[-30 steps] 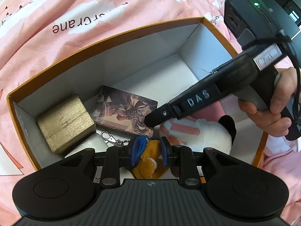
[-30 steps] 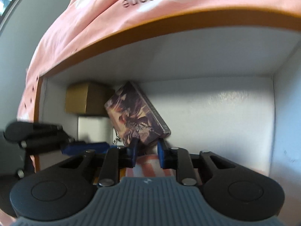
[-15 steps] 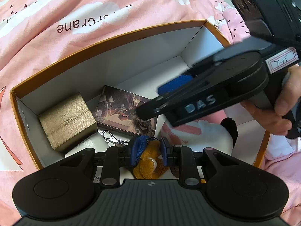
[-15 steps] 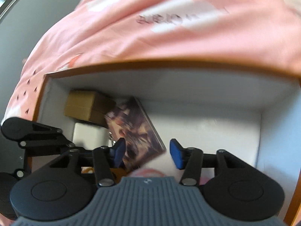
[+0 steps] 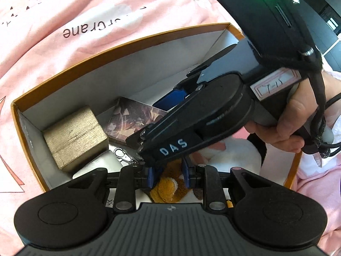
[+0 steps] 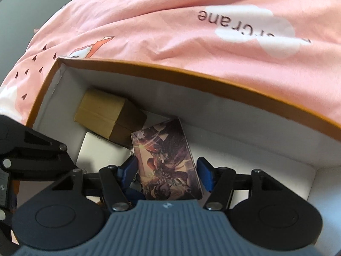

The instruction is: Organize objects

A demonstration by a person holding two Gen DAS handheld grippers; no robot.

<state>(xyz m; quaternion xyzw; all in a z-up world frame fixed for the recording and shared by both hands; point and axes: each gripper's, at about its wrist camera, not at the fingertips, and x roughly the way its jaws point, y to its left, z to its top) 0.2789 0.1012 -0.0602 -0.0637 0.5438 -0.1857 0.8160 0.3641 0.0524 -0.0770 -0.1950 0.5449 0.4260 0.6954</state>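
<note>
Progress looks late-stage: most items are already laid inside the orange-rimmed box (image 5: 119, 47), taken here as landmark. Against its left wall a gold block (image 5: 74, 136) is seated; just right of that, on the floor, an illustrated card box (image 6: 168, 162) is laid flat. Near the front wall a white plush (image 5: 232, 155), a brown plush (image 5: 170, 187) and a metal keyring clip (image 5: 123, 155) are seen. The left gripper (image 5: 167, 173) is clenched on the brown plush, low inside the box. The right gripper (image 6: 167, 170) is released, blue pads spread on either side of the card box, contact not seen. Outside the box only pink bedding (image 6: 191, 42) is shown. Judged remaining: plush release, maybe card box straightening.
</note>
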